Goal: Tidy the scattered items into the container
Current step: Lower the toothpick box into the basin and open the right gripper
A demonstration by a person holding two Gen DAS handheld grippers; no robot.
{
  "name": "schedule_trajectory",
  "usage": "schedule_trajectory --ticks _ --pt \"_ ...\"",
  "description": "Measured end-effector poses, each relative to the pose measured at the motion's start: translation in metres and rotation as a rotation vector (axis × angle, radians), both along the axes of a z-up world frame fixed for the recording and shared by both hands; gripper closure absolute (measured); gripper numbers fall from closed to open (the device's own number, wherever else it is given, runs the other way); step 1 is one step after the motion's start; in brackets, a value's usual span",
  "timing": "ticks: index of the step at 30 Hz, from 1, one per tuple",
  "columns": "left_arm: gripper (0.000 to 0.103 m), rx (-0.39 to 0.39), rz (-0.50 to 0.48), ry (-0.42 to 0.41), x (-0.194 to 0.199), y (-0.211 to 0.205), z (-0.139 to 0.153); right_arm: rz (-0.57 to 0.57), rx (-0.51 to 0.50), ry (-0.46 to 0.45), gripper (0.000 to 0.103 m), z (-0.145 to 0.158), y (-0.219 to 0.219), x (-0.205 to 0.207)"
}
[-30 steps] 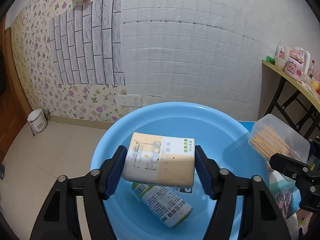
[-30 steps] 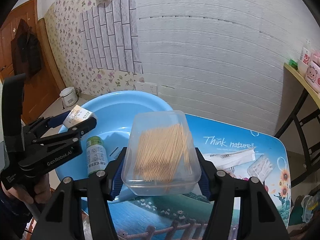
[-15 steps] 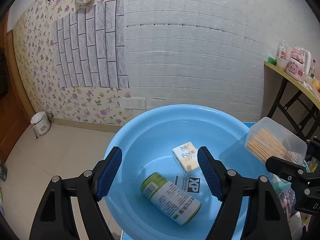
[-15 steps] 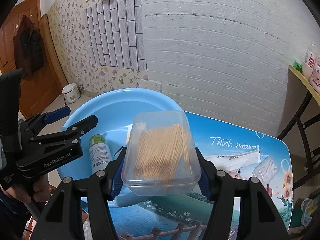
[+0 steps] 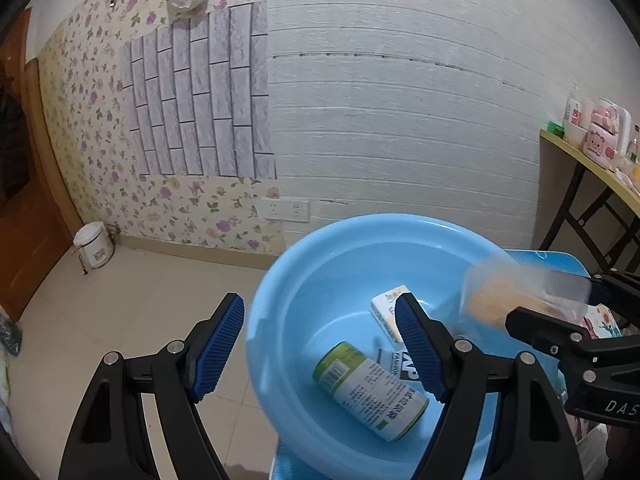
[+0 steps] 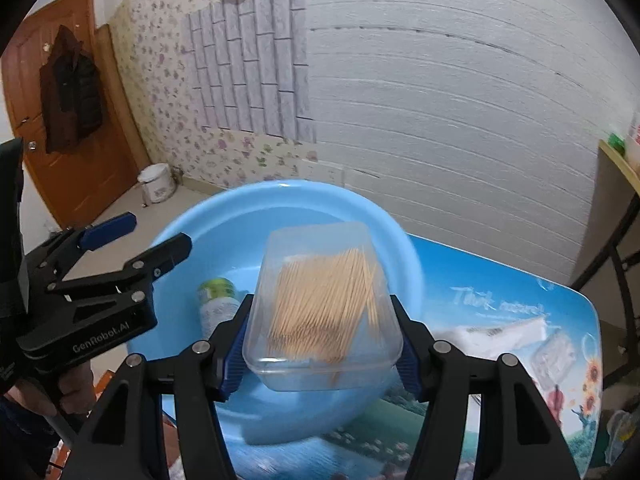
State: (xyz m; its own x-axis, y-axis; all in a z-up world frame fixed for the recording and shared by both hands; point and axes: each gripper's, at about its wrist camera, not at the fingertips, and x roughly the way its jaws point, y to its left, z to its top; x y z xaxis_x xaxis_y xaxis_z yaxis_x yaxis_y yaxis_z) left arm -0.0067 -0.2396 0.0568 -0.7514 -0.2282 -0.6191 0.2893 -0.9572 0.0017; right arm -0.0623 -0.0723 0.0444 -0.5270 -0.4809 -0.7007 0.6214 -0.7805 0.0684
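A light-blue basin (image 5: pixel 352 248) (image 6: pixel 256 208) stands on the table's left end. Inside lie a green-and-white bottle (image 5: pixel 372 392) (image 6: pixel 214 304), a small white tissue pack (image 5: pixel 386 306) and a flat card (image 5: pixel 394 362). My left gripper (image 5: pixel 320 348) is open and empty, straddling the basin's near-left rim. My right gripper (image 6: pixel 322 340) is shut on a clear box of toothpicks (image 6: pixel 324 304) and holds it above the basin's right side; it shows blurred in the left wrist view (image 5: pixel 520 292).
On the picture-printed table (image 6: pixel 500 300) to the right lie a white wrapped packet (image 6: pixel 504 330) and a small clear packet (image 6: pixel 556 356). A shelf with toiletries (image 5: pixel 600 140) stands at far right. A white bin (image 5: pixel 94 244) sits on the floor by the door.
My left gripper opened and dropped the tissue pack into the basin, then drew back left over the rim. My right gripper carried the toothpick box left, over the basin.
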Motion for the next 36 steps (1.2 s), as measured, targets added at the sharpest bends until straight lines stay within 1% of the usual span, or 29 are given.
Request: schedule_trajectory --ticks 1,2,4,13,21,29,33,36 --pt "0.027 0.001 0.003 0.000 0.002 -0.001 0.000 0.003 -0.002 0.008 0.032 0.001 -0.001 0.001" --pt "0.026 0.002 0.009 0.001 0.003 -0.002 0.000 0.001 -0.006 0.024 0.021 0.004 0.000 0.002" --pt "0.021 0.010 0.020 0.003 0.006 -0.005 0.000 -0.004 -0.012 0.048 0.013 0.008 0.002 0.005" --pt "0.021 0.007 0.019 0.007 0.014 -0.001 0.005 -0.012 -0.008 0.050 0.013 0.017 0.012 0.010" --pt "0.021 0.006 0.006 0.014 0.018 0.015 0.014 -0.047 -0.029 0.053 0.013 0.023 0.028 0.019" --pt "0.019 0.006 -0.039 0.016 0.021 0.054 0.022 -0.122 -0.050 0.043 0.013 0.024 0.074 0.024" --pt "0.016 0.005 -0.067 0.019 0.022 0.075 0.023 -0.175 -0.066 0.039 0.013 0.024 0.105 0.026" --pt "0.013 0.007 -0.092 0.020 0.023 0.092 0.023 -0.203 -0.060 0.052 0.013 0.023 0.126 0.029"
